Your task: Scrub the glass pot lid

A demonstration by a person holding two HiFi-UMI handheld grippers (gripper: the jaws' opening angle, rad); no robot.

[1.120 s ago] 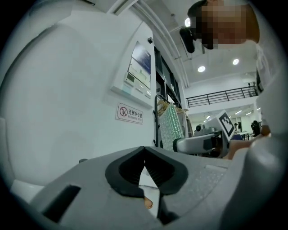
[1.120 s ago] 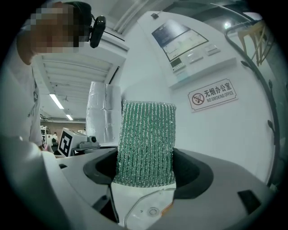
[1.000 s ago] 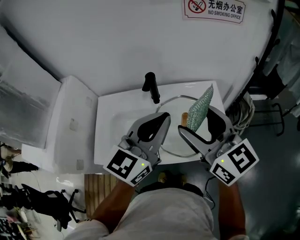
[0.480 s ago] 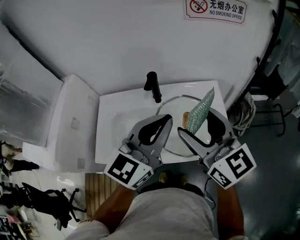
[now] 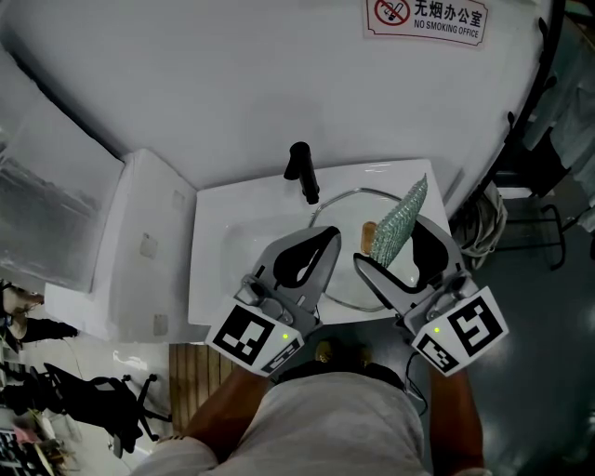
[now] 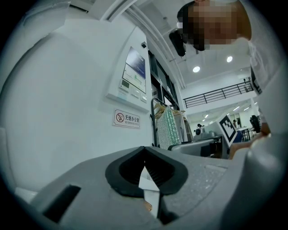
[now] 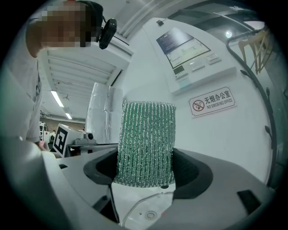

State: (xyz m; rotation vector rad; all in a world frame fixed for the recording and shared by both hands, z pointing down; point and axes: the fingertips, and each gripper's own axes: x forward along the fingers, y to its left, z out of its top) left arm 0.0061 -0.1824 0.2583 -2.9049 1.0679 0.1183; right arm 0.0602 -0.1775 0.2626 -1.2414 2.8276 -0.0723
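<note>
In the head view the glass pot lid (image 5: 346, 200) lies in the white sink (image 5: 223, 251), its round rim showing beyond the grippers and a brownish knob (image 5: 368, 232) near its middle. My right gripper (image 5: 390, 246) is shut on a green scouring pad (image 5: 400, 218) that sticks up over the lid. In the right gripper view the pad (image 7: 146, 141) fills the gap between the jaws of this gripper (image 7: 146, 177), with the lid's rim (image 7: 135, 204) below. My left gripper (image 5: 325, 237) hovers over the sink's middle, shut and empty; its own view shows the jaws of the left gripper (image 6: 144, 150) pressed together.
A black faucet (image 5: 300, 172) stands at the sink's back edge. A white boxy unit (image 5: 139, 242) adjoins the sink on the left. A no-smoking sign (image 5: 426, 17) hangs on the wall. Cables and a dark stand (image 5: 521, 139) are at the right.
Both grippers have drifted slightly to the right and a touch nearer me. The pad stays gripped and the left jaws stay shut.
</note>
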